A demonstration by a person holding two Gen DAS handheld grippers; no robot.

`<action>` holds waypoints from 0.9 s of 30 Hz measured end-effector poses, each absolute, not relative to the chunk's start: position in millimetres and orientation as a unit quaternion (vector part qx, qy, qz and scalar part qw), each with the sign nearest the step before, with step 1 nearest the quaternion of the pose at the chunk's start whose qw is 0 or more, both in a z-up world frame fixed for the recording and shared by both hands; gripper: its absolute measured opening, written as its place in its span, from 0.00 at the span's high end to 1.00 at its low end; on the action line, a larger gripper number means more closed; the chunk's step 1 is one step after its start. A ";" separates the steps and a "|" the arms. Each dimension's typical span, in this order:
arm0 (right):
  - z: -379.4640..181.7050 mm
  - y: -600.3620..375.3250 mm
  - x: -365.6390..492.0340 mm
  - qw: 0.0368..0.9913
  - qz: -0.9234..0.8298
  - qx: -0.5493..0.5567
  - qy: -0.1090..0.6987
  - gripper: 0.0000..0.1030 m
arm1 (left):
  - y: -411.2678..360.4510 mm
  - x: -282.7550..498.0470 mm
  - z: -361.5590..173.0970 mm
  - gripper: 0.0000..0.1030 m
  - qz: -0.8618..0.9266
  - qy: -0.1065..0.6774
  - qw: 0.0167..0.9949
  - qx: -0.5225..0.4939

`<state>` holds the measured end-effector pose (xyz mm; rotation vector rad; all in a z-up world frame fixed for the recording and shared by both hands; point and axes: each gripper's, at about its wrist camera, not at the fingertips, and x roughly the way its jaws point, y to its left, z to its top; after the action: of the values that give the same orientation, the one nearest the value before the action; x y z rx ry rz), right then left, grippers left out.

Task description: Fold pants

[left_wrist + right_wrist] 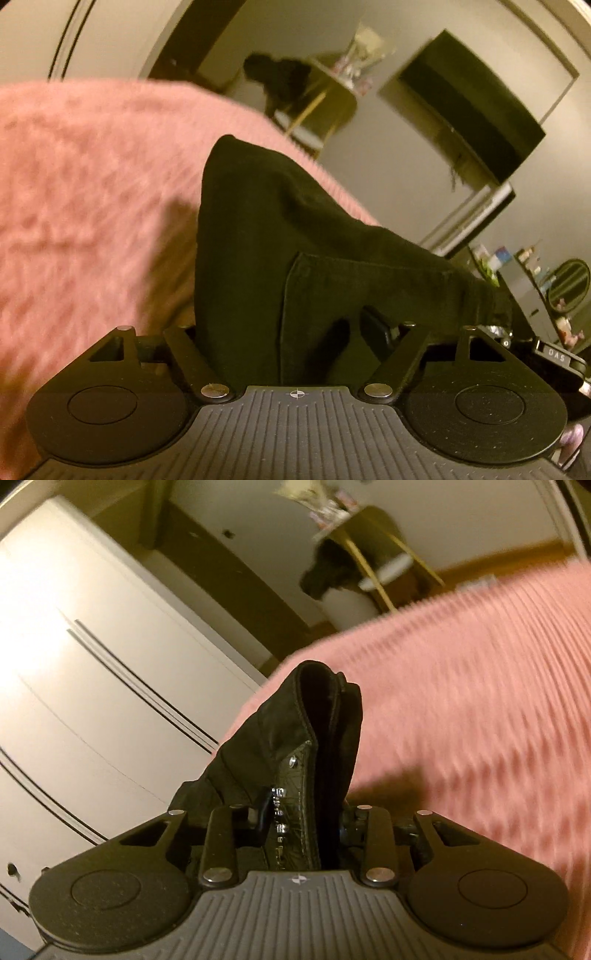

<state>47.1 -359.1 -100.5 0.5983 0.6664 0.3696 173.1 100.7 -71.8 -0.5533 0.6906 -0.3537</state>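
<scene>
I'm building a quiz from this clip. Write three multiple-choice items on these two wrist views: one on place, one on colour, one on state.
1. Where do the pants sit relative to the pink blanket?
A. Raised above it in both grippers
B. Lying flat beneath it
C. Inside the white wardrobe

2. What colour are the pants?
A. Pink
B. Black
C. White

3. What is the state of the right gripper?
A. Open and holding nothing
B. Shut on a blanket edge
C. Shut on the pants

Answers:
1. A, since dark cloth rises from between the fingers in each wrist view, with the blanket behind it.
2. B, the fabric is black against pink.
3. C, the waistband with its rivet sits between the fingers.
</scene>
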 end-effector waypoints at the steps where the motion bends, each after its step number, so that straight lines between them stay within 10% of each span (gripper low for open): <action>1: -93.7 -355.2 54.6 0.888 0.179 0.280 0.316 0.64 | 102.7 178.0 -65.2 0.23 -0.165 0.326 0.892 -0.268; 3: -81.4 -352.5 68.4 0.898 0.141 0.273 0.315 0.31 | 104.7 184.4 -54.6 0.16 -0.119 0.319 0.906 -0.251; 5: -72.7 -356.0 69.3 0.910 0.087 0.270 0.302 0.24 | 102.9 183.3 -45.0 0.06 -0.055 0.302 0.929 -0.207; 23: -171.0 -360.9 -16.4 0.826 0.034 0.405 0.391 0.19 | 74.0 82.0 -81.7 0.02 -0.016 0.365 0.910 -0.197; 27: -169.7 -357.0 -15.3 0.831 0.027 0.406 0.380 0.36 | 72.7 76.0 -82.1 0.02 -0.009 0.367 0.909 -0.195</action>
<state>-15.3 -357.0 -169.8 0.8602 0.8058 0.0572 76.0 72.7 -82.1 -0.4013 0.7578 -0.0191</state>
